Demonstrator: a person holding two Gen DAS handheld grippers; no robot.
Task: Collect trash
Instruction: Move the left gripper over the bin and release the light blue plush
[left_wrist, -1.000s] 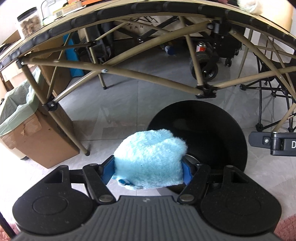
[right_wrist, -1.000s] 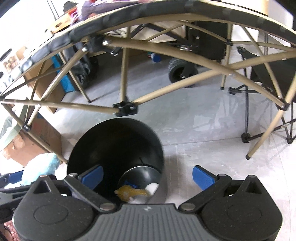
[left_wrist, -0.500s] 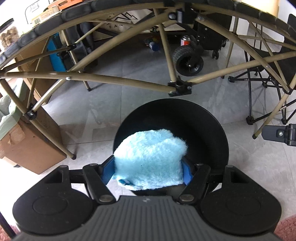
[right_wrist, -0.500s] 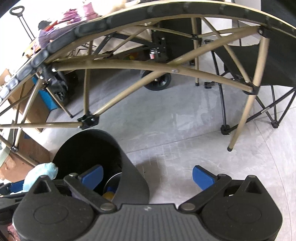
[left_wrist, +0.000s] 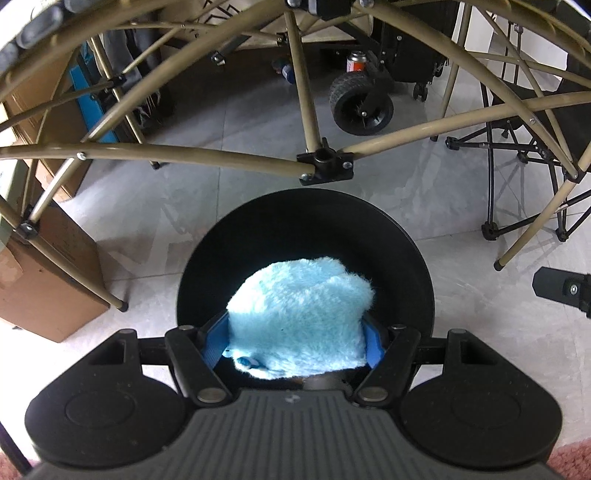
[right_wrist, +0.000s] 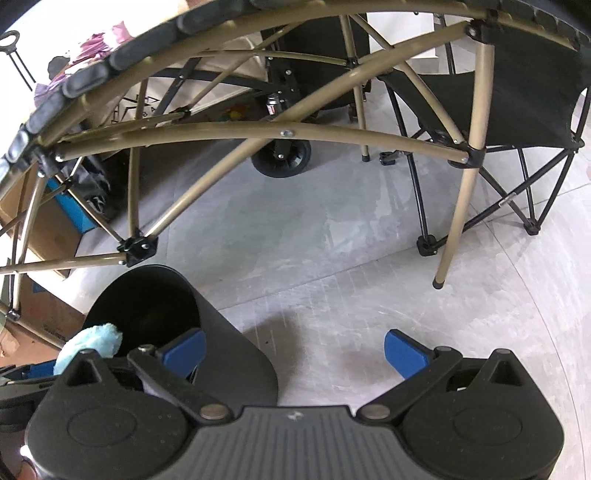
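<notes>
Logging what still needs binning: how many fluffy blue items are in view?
1: the fluffy blue item, clamped in the left gripper over the black bin. The right gripper is open, empty. More could be hidden deep in the bin.

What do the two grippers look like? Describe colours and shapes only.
Both the left gripper and right gripper look alike: matte black bodies with two round lobes, a grey ribbed centre plate, black linkage arms with silver pivot pins, and blue pads lining the jaws. No cables or sleeves show.
</notes>
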